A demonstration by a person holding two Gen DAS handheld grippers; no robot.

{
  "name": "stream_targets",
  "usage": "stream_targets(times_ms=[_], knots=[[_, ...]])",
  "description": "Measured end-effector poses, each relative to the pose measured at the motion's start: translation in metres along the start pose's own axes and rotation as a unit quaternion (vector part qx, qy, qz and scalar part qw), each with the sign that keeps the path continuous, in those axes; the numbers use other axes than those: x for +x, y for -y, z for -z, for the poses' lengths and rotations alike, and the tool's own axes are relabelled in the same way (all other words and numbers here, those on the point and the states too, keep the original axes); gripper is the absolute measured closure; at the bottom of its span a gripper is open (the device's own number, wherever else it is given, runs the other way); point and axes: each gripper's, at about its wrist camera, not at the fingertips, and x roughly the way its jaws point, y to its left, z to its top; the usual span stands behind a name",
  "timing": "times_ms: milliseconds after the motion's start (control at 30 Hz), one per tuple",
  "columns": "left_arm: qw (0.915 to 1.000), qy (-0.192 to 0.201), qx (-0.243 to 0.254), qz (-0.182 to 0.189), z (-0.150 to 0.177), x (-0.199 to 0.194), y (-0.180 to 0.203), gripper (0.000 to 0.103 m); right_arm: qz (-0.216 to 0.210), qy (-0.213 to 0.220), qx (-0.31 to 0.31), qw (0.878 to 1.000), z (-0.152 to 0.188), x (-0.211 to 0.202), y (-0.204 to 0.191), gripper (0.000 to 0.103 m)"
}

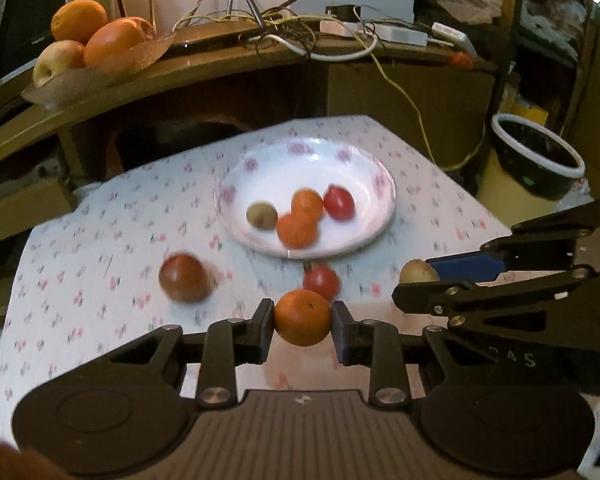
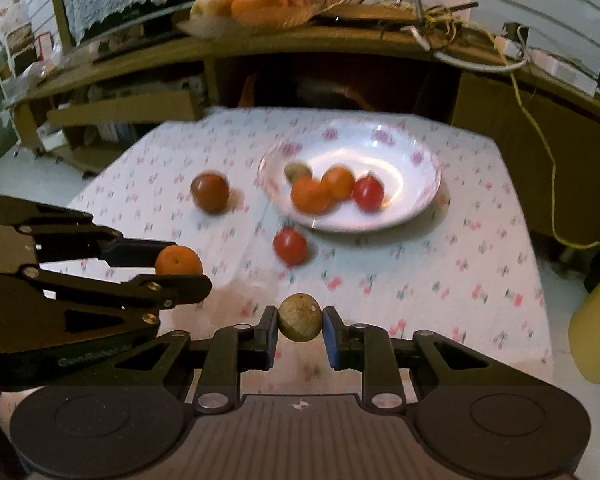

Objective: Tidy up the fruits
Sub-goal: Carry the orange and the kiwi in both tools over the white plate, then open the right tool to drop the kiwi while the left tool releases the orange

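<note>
The left gripper [image 1: 303, 326] is clamping a small orange [image 1: 303, 317] between its two pads, which are pressing on the fruit's left and right sides. The orange is nearly round, so no long axis is showing; its dimpled stem end is facing up and slightly toward the camera. The right gripper [image 2: 300, 326] is squeezing a small tan-brown fruit [image 2: 300, 318], possibly a kiwi, in the same way. That fruit is slightly oval, its longer axis lying roughly crosswise between the pads, with a small dark spot near its top.

Both held fruits are hanging above the near part of the floral tablecloth [image 1: 100, 260]. Farther back, the white floral plate [image 1: 352, 152] is sitting on the cloth and holding four fruits: a brownish one [image 1: 262, 215], two oranges [image 1: 298, 230] touching each other, and a red tomato-like one [image 1: 339, 203] at the right. Just beside the plate's near rim, a red fruit [image 1: 321, 281] is lying on the cloth. A darker reddish-brown fruit [image 1: 183, 278] is resting well to the plate's left.

On the wooden shelf [image 1: 220, 64] behind, a dish of larger fruit [image 1: 88, 36] is standing.
</note>
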Motion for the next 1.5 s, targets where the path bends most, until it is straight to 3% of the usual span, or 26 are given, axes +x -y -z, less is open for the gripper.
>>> stream_targets(times_ms=[333,667,1067,1500], knots=[[0.9995,0.023,-0.021,-0.003,-0.054,0.037,-0.014,0.068,0.022,0.018,0.047,0.998,-0.045,0.025,0.028,0.078],[0.9990,0.014,-0.042,-0.009,-0.076,0.075,-0.026,0.068,0.026,0.024,0.057,0.998,-0.073,0.054,0.047,0.078],[0.9985,-0.004,-0.055,-0.002,-0.084,0.109,-0.032,0.068,0.044,0.008,0.065,0.997,-0.090,0.092,0.069,0.077],[0.9983,-0.004,-0.058,-0.001,-0.083,0.110,-0.035,0.062,0.045,0.011,0.074,0.996,-0.095,0.099,0.074,0.074]])
